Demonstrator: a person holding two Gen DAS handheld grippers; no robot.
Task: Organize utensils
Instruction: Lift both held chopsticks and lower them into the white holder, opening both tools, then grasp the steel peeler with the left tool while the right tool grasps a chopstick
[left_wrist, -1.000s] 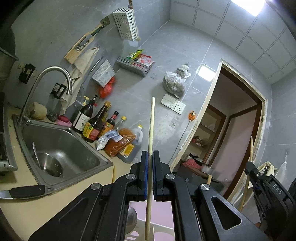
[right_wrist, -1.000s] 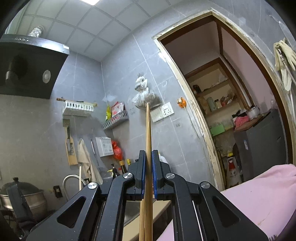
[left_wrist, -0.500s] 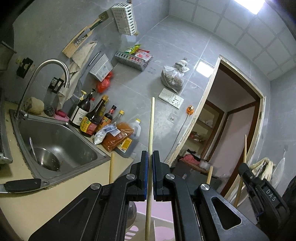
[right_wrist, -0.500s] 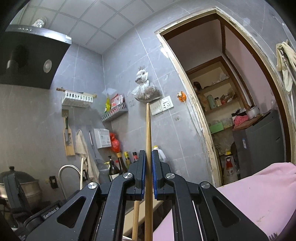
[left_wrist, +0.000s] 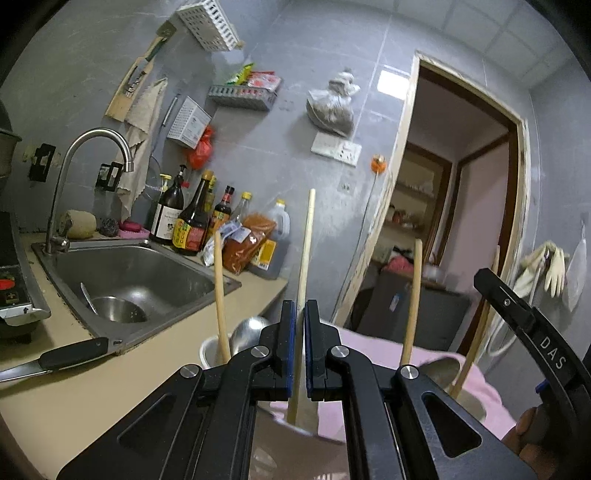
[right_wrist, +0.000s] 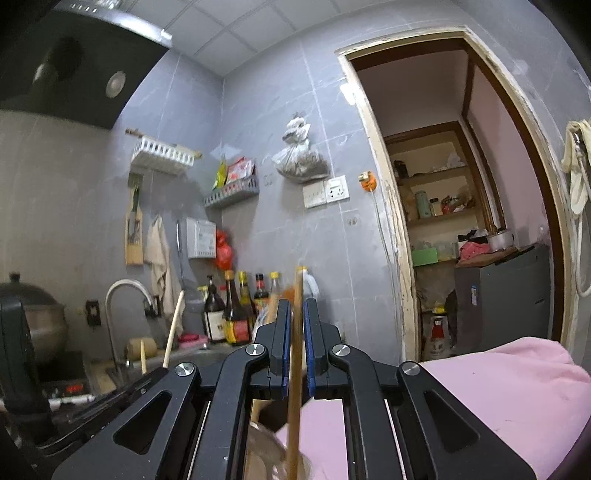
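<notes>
Left gripper: black jaws with blue pads, nearly closed, pinching a pale round wooden stick held upright; its lower end hangs over a pink cloth by a cylindrical metal holder on the beige tabletop. Right gripper: jaws likewise nearly closed, clamping a darker brown wooden stick, upright. White lettering "DAS" reads on the right gripper's black body in the left wrist view. Stainless steel sink beside.
</notes>
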